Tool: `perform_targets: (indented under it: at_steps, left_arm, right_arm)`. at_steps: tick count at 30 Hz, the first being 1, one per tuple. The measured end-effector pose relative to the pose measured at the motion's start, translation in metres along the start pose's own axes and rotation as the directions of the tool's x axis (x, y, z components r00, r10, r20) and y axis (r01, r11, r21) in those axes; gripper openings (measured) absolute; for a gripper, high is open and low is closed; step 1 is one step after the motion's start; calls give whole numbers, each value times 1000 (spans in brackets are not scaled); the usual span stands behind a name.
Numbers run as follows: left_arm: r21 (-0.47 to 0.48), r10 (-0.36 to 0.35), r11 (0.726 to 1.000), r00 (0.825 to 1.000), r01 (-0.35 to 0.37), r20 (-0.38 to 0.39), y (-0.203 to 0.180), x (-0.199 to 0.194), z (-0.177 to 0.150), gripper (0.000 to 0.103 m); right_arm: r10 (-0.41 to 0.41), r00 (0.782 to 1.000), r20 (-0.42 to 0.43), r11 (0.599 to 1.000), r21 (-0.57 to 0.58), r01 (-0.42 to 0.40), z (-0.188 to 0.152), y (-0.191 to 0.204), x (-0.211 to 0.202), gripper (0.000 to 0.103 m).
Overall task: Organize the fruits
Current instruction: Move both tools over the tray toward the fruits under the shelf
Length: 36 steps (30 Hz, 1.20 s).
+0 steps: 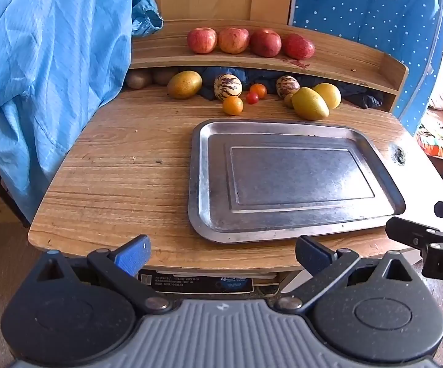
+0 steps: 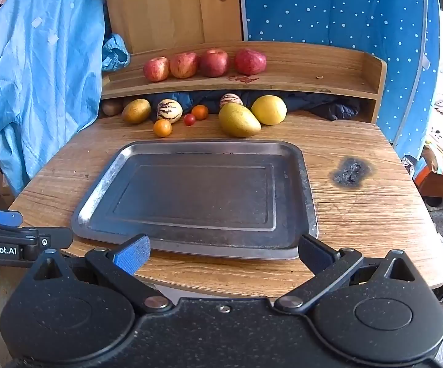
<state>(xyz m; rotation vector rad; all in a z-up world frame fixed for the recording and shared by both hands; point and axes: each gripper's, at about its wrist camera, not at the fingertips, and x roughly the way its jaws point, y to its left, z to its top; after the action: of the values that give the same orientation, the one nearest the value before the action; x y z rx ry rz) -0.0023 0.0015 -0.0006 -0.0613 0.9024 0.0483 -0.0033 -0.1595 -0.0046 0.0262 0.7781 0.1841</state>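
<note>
An empty metal tray (image 1: 295, 230) (image 2: 190, 245) lies on the wooden table. Behind it sit yellow mangoes (image 1: 309, 103) (image 2: 239, 120), striped pepino melons (image 1: 227, 86) (image 2: 169, 110), small orange and red tomatoes (image 1: 233, 105) (image 2: 162, 128) and another mango (image 1: 184, 84) (image 2: 136, 110). Several red apples (image 1: 233, 40) (image 2: 184, 65) line the raised shelf. My left gripper (image 1: 223, 254) hangs open at the table's near edge, left of the tray's front. My right gripper (image 2: 223, 253) is open too, just before the tray's front rim. Both hold nothing.
A blue garment (image 1: 46, 70) (image 2: 37, 70) hangs at the table's left side. A wooden shelf (image 1: 359, 61) (image 2: 328, 70) runs along the back, with dark cloth under it. A burnt spot (image 2: 351, 173) marks the table right of the tray. Blue dotted fabric (image 2: 344, 9) stands behind.
</note>
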Motion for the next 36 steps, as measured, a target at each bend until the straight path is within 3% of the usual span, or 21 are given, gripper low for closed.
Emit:
perform_targets:
  at_steps: [16, 22, 25, 31, 36]
  left_arm:
    - [-16, 14, 1000, 1000, -14, -26, -7, 11, 8, 102]
    - [-81, -18, 997, 998, 13, -63, -8, 19, 13, 102]
    - [-73, 38, 996, 998, -41, -43, -10, 21, 12, 102]
    - [-108, 39, 993, 996, -48, -82, -25, 22, 22, 102]
    - [-81, 66, 994, 993, -74, -101, -41, 19, 32, 102]
  right_arm:
    - [31, 999, -31, 999, -23, -32, 6, -13, 12, 102]
    - [-10, 996, -91, 995, -95, 2, 9, -15, 24, 102]
    - [12, 995, -95, 993, -115, -23, 13, -19, 26, 102]
    - [43, 995, -90, 983, -172, -58, 23, -26, 29, 102]
    - [45, 995, -88, 986, -159, -59, 32, -40, 29, 102]
